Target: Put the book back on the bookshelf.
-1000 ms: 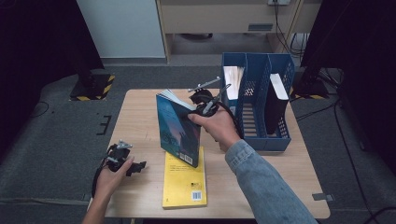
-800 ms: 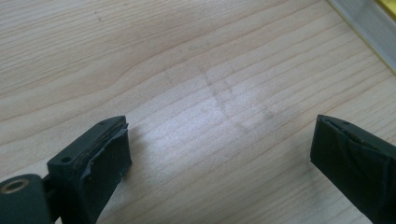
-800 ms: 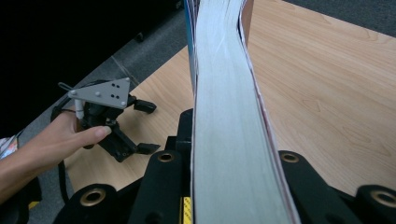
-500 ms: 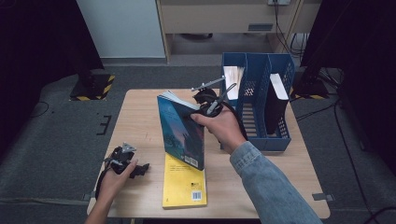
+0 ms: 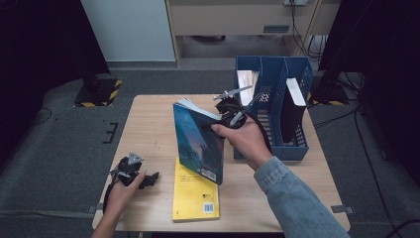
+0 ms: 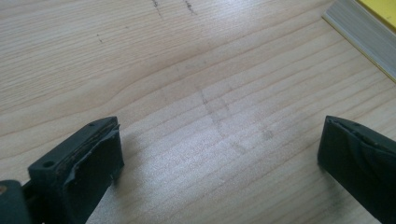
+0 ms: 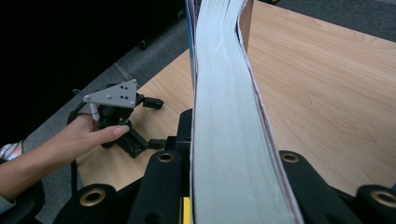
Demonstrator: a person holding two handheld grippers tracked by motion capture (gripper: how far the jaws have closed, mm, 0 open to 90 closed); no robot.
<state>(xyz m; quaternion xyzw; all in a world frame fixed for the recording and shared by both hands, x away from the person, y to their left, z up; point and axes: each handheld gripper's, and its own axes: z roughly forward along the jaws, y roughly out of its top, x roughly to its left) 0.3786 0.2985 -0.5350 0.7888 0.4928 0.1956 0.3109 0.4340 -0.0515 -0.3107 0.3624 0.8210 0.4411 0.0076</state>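
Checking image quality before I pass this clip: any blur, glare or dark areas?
High view: table evenly lit, surroundings nearly black, slightly soft. Left gripper view: wood sharp, jaws cast soft shadows. Right gripper view: book close and pale, page edges smeared; left gripper behind stays clear.

surface: light wooden table (image 5: 153, 124) | on it: yellow book (image 5: 194, 196) lying flat; blue file organizer (image 5: 270, 148) standing

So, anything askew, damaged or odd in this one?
Only slightly: the blue book clamped in the right tongs is held upright off the table, its pages bowing and fanning. The yellow book lies flat; no damage shows.
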